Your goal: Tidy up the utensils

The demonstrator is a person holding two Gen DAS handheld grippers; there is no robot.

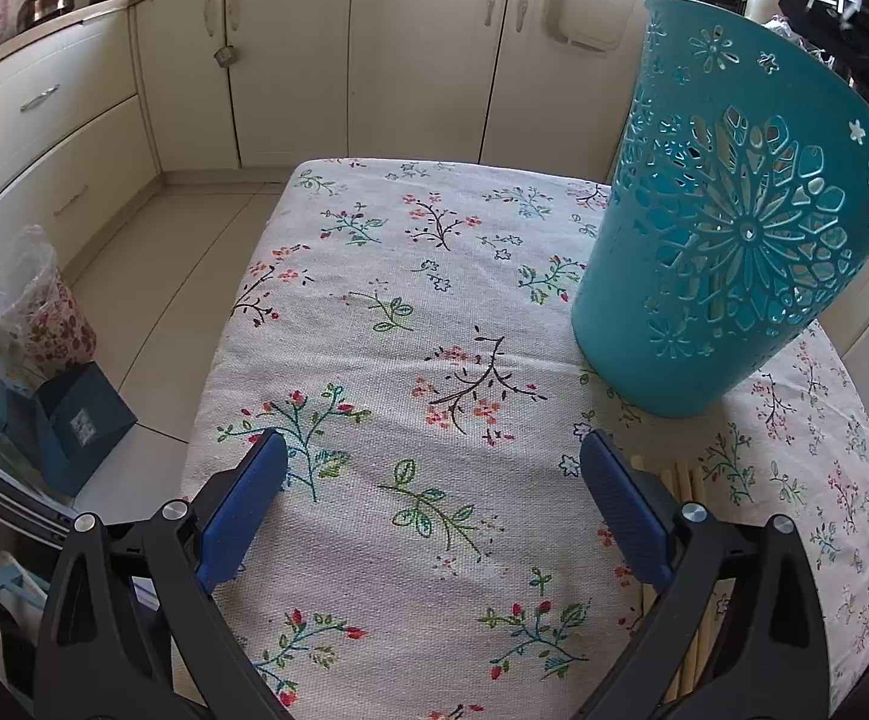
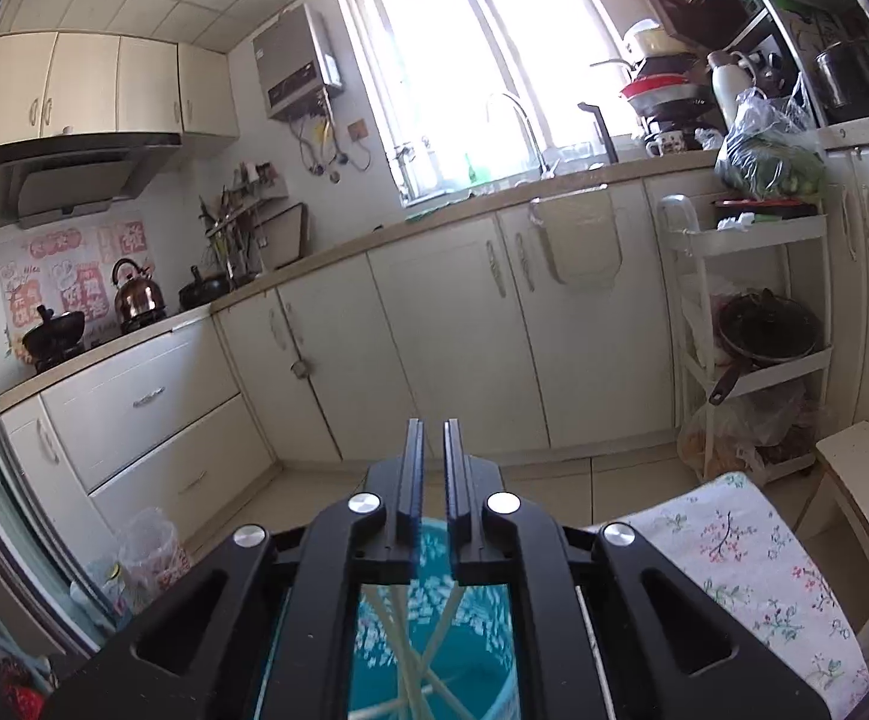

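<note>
The desk (image 1: pixel 410 324) wears a coarse woven floral cloth. On it stands the teal plastic holder (image 1: pixel 728 252), tapered and pierced with flower cutouts, pale chopsticks (image 2: pixel 434 648) leaning inside. More chopsticks (image 1: pixel 683 480) lie just beside the wide-open, empty left hand-held gripper (image 1: pixel 434 462). The right hand-held gripper (image 2: pixel 433 480), nearly closed and empty, hangs above the holder. Next, probably, pinch the smooth round sticks mid-length so they don't roll.
</note>
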